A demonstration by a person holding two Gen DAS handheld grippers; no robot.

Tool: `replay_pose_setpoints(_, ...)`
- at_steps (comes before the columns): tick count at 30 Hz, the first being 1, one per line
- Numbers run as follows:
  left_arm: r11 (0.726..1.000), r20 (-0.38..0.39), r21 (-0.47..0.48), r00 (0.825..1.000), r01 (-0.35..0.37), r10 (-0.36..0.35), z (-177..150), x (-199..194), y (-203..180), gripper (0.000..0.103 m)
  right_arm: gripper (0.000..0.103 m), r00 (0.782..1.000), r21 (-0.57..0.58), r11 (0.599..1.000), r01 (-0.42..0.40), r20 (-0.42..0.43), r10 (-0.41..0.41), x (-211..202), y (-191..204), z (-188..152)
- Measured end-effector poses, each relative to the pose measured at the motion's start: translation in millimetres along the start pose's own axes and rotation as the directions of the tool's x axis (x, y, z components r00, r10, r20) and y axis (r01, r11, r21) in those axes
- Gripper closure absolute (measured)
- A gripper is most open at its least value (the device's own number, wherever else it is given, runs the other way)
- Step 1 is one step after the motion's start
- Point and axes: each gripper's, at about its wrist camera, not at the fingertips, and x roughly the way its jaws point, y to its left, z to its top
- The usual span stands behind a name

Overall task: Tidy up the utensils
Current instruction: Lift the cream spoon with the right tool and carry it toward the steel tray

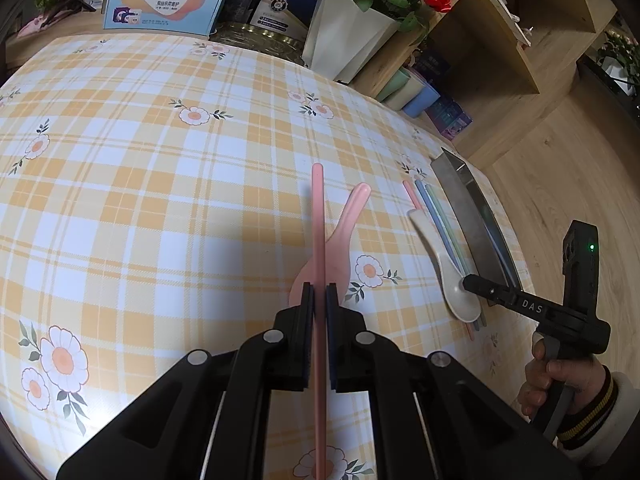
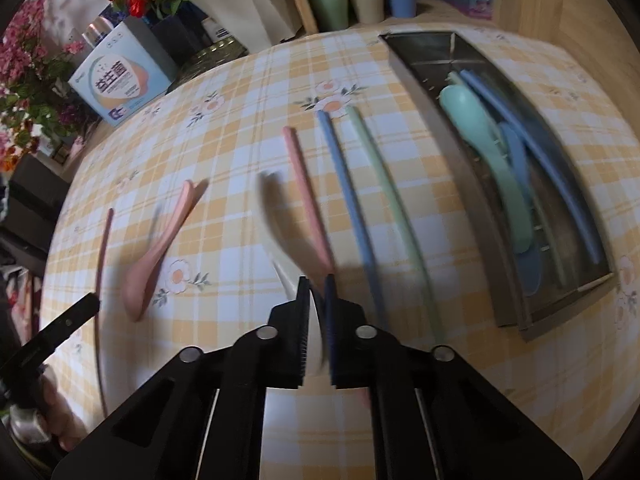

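Yellow-checked floral cloth covers our desk (image 1: 160, 208). We hold a long pink chopstick (image 1: 318, 220) clamped in our left claw (image 1: 320, 292). Our right claw (image 2: 318, 284) is clamped on the cream plastic spoon (image 1: 448, 272), beside the steel utensil tray (image 2: 420, 64) holding green and blue utensils.
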Motion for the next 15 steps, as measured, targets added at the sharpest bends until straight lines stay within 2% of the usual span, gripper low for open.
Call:
replay_pose_setpoints(2, 1.0, -0.001, -0.001, 1.0, 0.001, -0.001, -0.2, 0.4, 0.1, 0.097, 0.099, 0.999, 0.021, 0.999, -0.042, -0.019, 0.042, 3.1, 2.3, -1.8)
replay_pose_setpoints(4, 1.0, -0.002, 0.001, 1.0, 0.0, 0.0, -0.3, 0.8, -0.1, 0.097, 0.099, 0.999, 0.019, 0.999, -0.043, -0.032, 0.044, 6.6, 5.8, -3.0)
replay_pose_setpoints(9, 1.0, 0.001, -0.005, 1.0, 0.0, 0.0, -0.6, 0.9, 0.8, 0.097, 0.097, 0.999, -0.037, 0.999, 0.034, -0.032, -0.035, 7.7, 13.0, -0.8)
replay_pose_setpoints(15, 1.0, 0.003, -0.005, 1.0, 0.006, -0.006, -0.2, 0.1, -0.1, 0.097, 0.097, 0.998, -0.125, 0.99, 0.066, 0.02, -0.064, -0.4, 26.1, 6.8)
